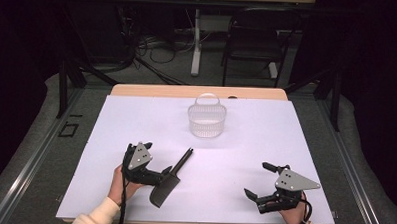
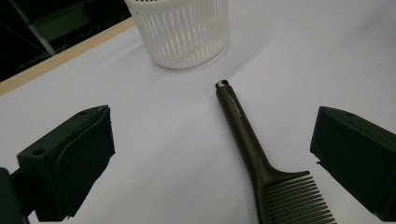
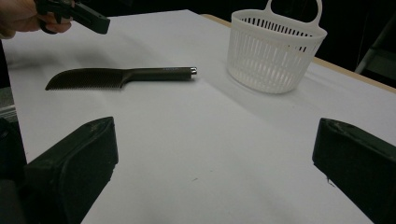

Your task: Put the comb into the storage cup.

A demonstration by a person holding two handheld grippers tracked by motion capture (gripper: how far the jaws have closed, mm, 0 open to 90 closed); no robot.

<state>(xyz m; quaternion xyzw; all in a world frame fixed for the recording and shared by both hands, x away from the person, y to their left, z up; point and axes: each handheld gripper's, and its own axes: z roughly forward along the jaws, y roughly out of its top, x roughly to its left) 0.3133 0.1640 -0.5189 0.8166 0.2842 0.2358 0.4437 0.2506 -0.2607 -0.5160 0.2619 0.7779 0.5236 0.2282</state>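
High view overhead facing forward, both gripper views low and close, all sharing the basket (image 1: 206, 120).

White rectangular table sheet (image 1: 245, 143) is carrying everything. White slotted plastic basket with a loop handle (image 1: 206, 120) is sitting at the far centre. Dark long-handled plastic comb (image 1: 170, 180) is lying flat nearer the person, left of centre, handle end pointing toward the basket, well apart from it. Left gripper (image 1: 165, 172) is sitting just left of the comb's toothed end. Right gripper (image 1: 258, 180) is resting near the front right, well apart from the comb.
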